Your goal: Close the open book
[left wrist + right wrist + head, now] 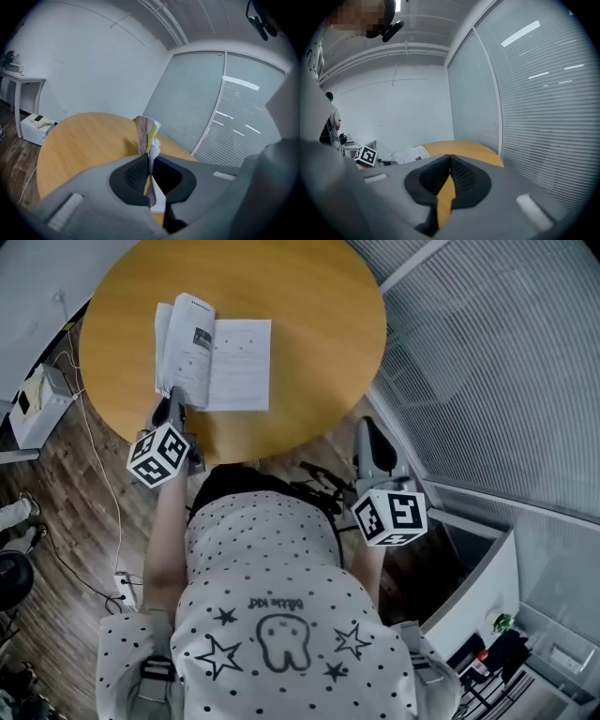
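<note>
An open book point(239, 364) lies on the round wooden table point(309, 324), and its left part point(187, 341) is lifted up off the table. My left gripper point(176, 404) is at the book's near left corner, shut on that lifted part. In the left gripper view the pinched pages point(144, 133) stand on edge between the closed jaws of the left gripper point(147, 158). My right gripper point(366, 426) hovers at the table's right edge, apart from the book. The right gripper point(450, 158) is shut with nothing in it. From there the book point(410, 153) shows far left.
A glass wall with blinds point(506, 362) runs close along the table's right side. A white box point(37, 401) and cables point(98, 474) lie on the wood floor at the left. A white cabinet point(473, 601) stands at the lower right. The person's torso fills the near foreground.
</note>
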`<state>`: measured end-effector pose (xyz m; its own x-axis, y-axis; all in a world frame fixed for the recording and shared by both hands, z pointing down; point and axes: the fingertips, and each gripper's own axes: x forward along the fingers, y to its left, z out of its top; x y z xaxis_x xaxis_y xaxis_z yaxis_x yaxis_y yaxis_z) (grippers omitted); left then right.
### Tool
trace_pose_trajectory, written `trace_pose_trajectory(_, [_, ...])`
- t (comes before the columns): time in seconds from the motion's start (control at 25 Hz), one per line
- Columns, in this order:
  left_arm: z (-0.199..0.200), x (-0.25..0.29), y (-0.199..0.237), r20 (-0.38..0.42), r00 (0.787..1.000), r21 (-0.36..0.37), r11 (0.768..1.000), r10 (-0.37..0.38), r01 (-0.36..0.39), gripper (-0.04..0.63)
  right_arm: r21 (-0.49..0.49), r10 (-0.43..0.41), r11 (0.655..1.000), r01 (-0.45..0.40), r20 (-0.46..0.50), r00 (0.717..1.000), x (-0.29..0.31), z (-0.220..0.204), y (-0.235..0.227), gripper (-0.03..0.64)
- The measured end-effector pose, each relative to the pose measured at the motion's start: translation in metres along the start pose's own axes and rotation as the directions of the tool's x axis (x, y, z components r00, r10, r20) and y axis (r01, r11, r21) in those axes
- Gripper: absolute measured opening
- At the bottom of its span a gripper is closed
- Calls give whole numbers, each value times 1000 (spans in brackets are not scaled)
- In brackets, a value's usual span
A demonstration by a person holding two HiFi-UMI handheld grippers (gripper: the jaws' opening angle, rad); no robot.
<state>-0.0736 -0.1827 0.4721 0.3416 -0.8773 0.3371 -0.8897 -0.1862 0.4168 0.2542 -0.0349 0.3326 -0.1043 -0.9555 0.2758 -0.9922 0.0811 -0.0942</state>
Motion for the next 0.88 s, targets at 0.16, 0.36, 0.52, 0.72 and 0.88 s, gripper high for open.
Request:
trace_pose_trajectory(0.16, [-1, 1, -15, -8, 1000, 52, 999, -13, 13, 17, 11, -11, 1000, 11, 7, 1000, -9, -3, -7, 3])
trace_pose_trajectory(0.36, [-3, 6, -27, -24, 999, 117, 993, -28, 31, 17, 21, -26, 999, 26, 15, 1000, -14, -4, -13, 3])
trace_pose_trajectory(0.52, [-7, 11, -39, -44, 998, 176, 983, -49, 56, 17, 20, -37, 999, 37, 34, 999, -14, 0, -18, 3])
trace_pose_trajectory(0.72, [-16, 15, -58, -84, 993, 252, 962, -82, 101, 17, 26, -40, 999, 39, 22, 999, -8, 0, -20, 3])
trace_pose_trajectory(0.88, [-26, 19, -73, -127, 987, 321, 937, -98, 134, 17, 11, -12, 1000, 12, 6, 1000, 0, 1, -14, 3])
